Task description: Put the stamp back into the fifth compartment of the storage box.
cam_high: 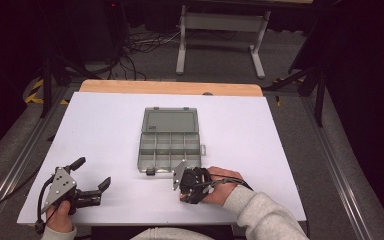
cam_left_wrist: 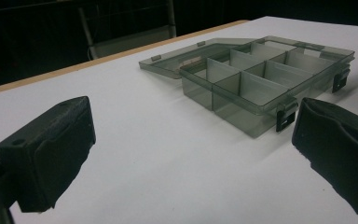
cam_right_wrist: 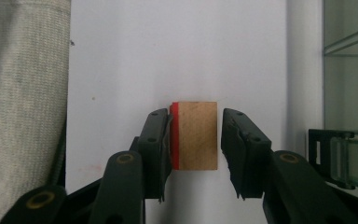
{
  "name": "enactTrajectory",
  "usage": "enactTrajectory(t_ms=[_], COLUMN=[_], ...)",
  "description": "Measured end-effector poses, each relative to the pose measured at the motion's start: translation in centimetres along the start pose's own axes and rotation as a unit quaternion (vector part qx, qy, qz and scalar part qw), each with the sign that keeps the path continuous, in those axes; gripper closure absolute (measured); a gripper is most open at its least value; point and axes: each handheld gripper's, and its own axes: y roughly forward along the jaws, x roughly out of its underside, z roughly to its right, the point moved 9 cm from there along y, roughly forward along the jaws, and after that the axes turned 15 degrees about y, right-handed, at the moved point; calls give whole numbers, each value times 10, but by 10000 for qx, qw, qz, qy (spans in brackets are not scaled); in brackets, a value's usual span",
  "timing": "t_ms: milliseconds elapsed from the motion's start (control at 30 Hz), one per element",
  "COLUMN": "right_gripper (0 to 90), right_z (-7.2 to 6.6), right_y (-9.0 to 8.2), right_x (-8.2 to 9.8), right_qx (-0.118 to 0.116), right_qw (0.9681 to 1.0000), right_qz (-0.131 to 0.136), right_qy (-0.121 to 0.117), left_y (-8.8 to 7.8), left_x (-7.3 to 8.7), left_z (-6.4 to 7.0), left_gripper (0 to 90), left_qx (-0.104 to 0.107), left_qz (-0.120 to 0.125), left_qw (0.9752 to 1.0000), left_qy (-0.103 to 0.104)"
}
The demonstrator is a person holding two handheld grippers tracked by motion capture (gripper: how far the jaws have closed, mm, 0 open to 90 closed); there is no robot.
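Between my right gripper (cam_right_wrist: 196, 140) jaws sits a small wooden block (cam_right_wrist: 196, 135) with one red face. The left pad is flat against the red side; the right pad looks touching or a hair off, so I call it clamped on the block, just seated. It rests on the white table (cam_high: 105, 125), just in front of the near edge of the organizer box (cam_high: 170, 145), whose latch (cam_right_wrist: 328, 156) shows beside my right jaw.

The box is open, lid (cam_high: 170, 120) folded back flat, compartments (cam_left_wrist: 256, 77) empty as far as I can see.

My left gripper (cam_high: 91, 174) is parked at the near left, jaws wide apart, holding nothing, well clear of the box.

Step, by my read: pick just made, no lift yet. Next: straight up, carry over the front wall, drop into a compartment. Dividers are tight, so keep the block square.

No brand, label or writing readable anywhere.
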Motion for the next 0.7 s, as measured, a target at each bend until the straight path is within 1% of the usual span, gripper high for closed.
enactTrajectory(t_ms=[267, 300, 533, 567, 700], right_gripper=[661, 662, 663, 663, 663], right_z=[-1, -1, -1, 0, 0], right_y=[2, 2, 2, 2, 1], right_x=[1, 0, 0, -1, -1], right_qx=[-35, -32, -1, 7, 17], right_qw=[10000, 10000, 10000, 10000, 10000], right_qz=[-72, -59, -47, -20, 17], right_qy=[-2, -39, -19, -56, -30], left_y=[0, 0, 0, 0, 0], left_x=[0, 0, 0, 0, 0], left_z=[0, 0, 0, 0, 0], left_gripper=[4, 4, 4, 4, 4], left_qx=[-2, -1, -14, -2, -2], left_qz=[2, 2, -1, 0, 0], left_qw=[10000, 10000, 10000, 10000, 10000], left_qy=[-6, -4, 5, -2, -2])
